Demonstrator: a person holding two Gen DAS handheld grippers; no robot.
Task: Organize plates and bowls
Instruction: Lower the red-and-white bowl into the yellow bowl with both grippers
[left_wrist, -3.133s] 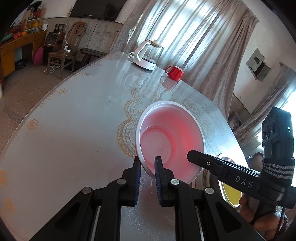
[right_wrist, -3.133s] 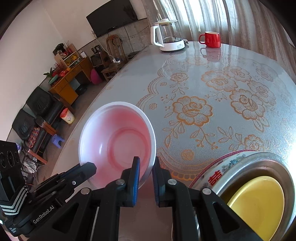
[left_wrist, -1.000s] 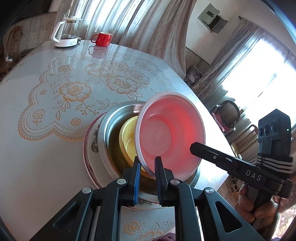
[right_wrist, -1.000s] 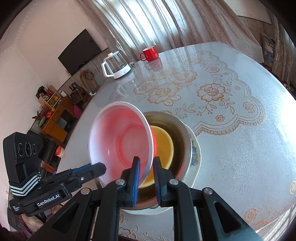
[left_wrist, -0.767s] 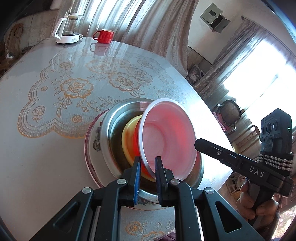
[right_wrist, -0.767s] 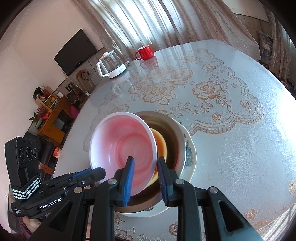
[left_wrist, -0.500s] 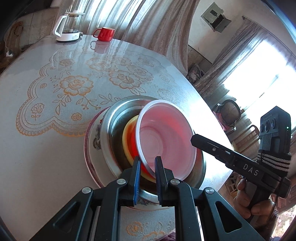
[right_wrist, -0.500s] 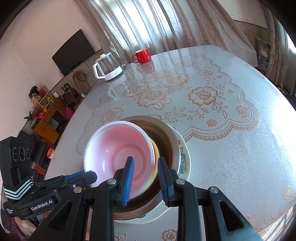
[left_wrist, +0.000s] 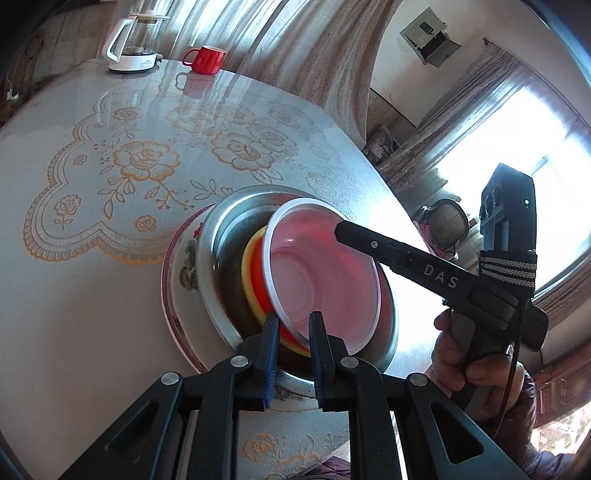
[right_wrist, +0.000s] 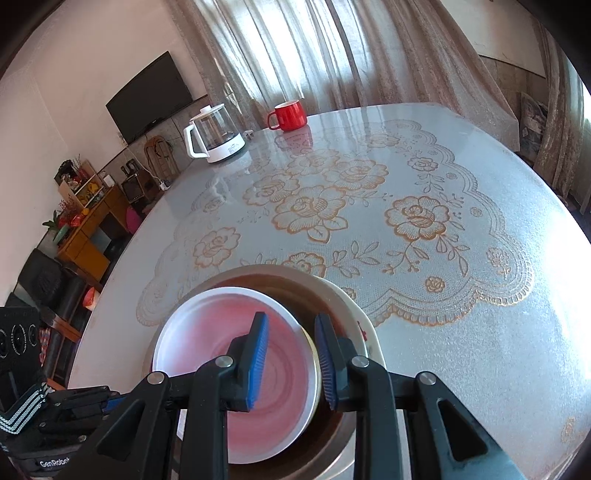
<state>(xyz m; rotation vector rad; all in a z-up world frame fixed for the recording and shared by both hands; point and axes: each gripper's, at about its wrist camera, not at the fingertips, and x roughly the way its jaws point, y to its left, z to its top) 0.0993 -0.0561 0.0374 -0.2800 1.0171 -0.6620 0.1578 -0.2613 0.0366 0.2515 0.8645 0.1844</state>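
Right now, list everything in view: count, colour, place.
red bowl: 1, red with white rim, tilted in the stack, rim between the left fingers
yellow bowl: 1, yellow, under the red bowl
metal basin: 1, steel, on the plate
plate: 1, white, floral, red-edged, at the near table edge
red mug: 1, far side of the table
kettle: 1, glass and white, beside the mug
table: 1, grey, gold floral print
left gripper: shut on the red bowl
right gripper: open, fingers straddling the bowl rim
hand: 1, holding the right gripper
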